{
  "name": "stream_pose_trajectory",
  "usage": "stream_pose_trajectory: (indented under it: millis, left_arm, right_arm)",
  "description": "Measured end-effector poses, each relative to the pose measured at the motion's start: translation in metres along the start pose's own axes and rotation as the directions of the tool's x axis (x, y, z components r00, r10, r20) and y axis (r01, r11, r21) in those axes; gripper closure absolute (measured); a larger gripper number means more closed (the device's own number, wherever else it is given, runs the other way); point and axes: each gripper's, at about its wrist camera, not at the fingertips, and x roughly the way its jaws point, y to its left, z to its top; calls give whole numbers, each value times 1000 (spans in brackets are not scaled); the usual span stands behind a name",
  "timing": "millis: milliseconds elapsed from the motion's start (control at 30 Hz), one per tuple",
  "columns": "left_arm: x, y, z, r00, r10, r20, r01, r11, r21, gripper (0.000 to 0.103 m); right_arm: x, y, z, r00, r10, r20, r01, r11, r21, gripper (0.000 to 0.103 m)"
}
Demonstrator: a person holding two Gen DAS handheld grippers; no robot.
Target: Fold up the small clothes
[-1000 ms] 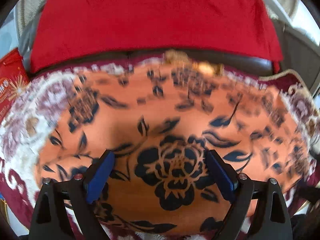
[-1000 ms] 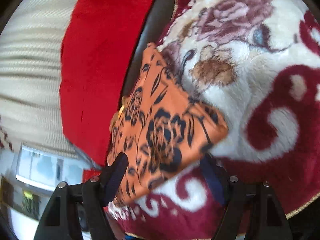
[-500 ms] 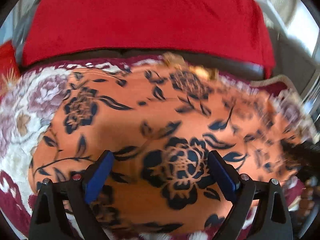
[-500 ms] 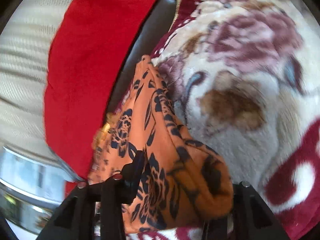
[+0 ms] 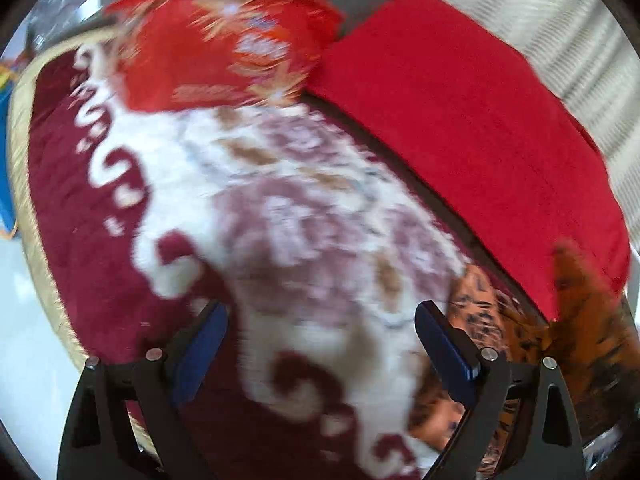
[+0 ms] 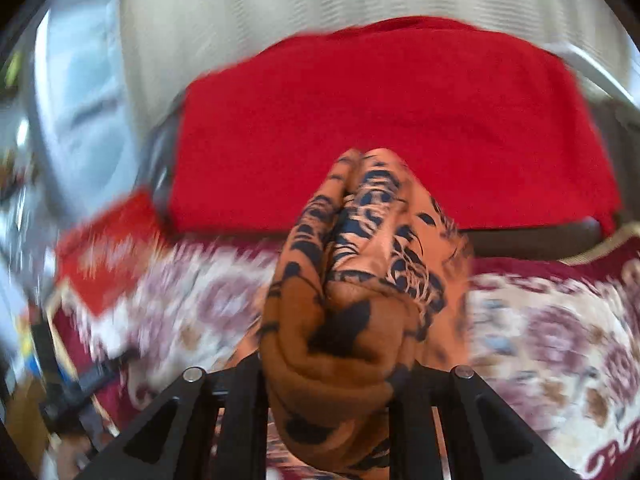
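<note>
The orange garment with dark blue flowers (image 6: 352,300) is bunched up between the jaws of my right gripper (image 6: 328,372), which is shut on it and holds it up above the plush blanket (image 6: 560,332). In the left wrist view the same garment (image 5: 576,332) hangs at the right edge, beside the right finger. My left gripper (image 5: 320,344) is open and empty over the maroon and white floral blanket (image 5: 280,216). Both views are blurred by motion.
A plain red cloth (image 5: 460,112) drapes over the sofa back behind the blanket; it also shows in the right wrist view (image 6: 392,128). A red patterned cushion (image 5: 220,40) lies at the far left end. The blanket's gold edge (image 5: 24,184) borders pale floor.
My right gripper has closed on the garment and lifted it off the blanket. My left gripper has swung left, off the garment, and now faces bare blanket and the cushion.
</note>
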Motion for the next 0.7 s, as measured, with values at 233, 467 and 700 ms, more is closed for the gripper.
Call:
stream_pose_trajectory:
  millis: [233, 467, 700]
  left_arm:
    - [2, 11, -1, 999, -38, -33, 39, 999, 25, 8]
    - [10, 0, -2, 992, -112, -60, 115, 992, 52, 8]
    - [2, -20, -14, 962, -246, -118, 257, 963, 86, 8]
  right_arm:
    - [113, 89, -83, 962, -120, -245, 54, 964, -261, 79]
    - [101, 99, -75, 970, 52, -236, -106, 970, -219, 30]
    - [26, 49, -93, 960, 270, -73, -267, 962, 52, 31]
